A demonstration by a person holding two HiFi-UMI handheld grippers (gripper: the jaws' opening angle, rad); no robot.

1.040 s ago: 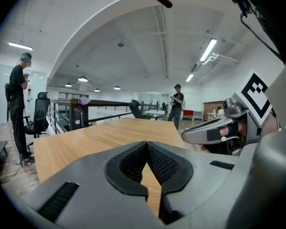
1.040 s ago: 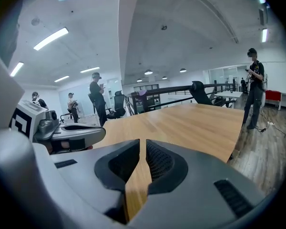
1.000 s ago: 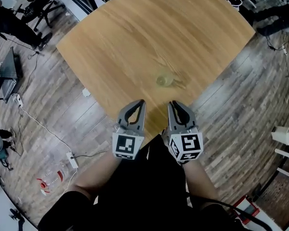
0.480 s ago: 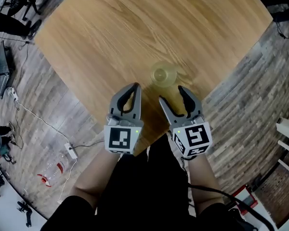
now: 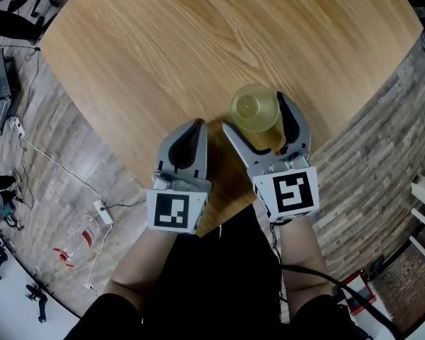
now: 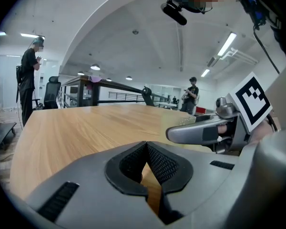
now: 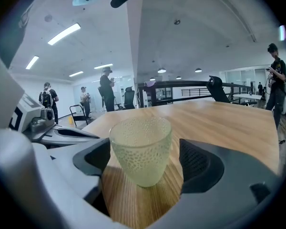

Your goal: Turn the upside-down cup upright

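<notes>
A pale yellow-green dimpled glass cup (image 5: 256,109) stands on the round wooden table (image 5: 163,55) near its front edge. In the right gripper view the cup (image 7: 141,149) looks wider at its top than at the table; I cannot tell which way its mouth faces. My right gripper (image 5: 255,113) has its jaws opening wide, one on each side of the cup, and the pads (image 7: 199,162) stand clear of the glass. My left gripper (image 5: 194,126) is shut on nothing just left of it, low over the table edge, its tips (image 6: 146,146) pressed together.
The table edge (image 5: 131,168) runs right under both grippers. Below lies plank floor with a cable and power strip (image 5: 103,212) at the left. Several people (image 7: 107,92) stand beyond the table's far side, with office chairs (image 7: 218,90).
Both grippers moved forward and down over the table edge. The right jaws went from shut to wide open and now flank the cup. The left stayed shut.
</notes>
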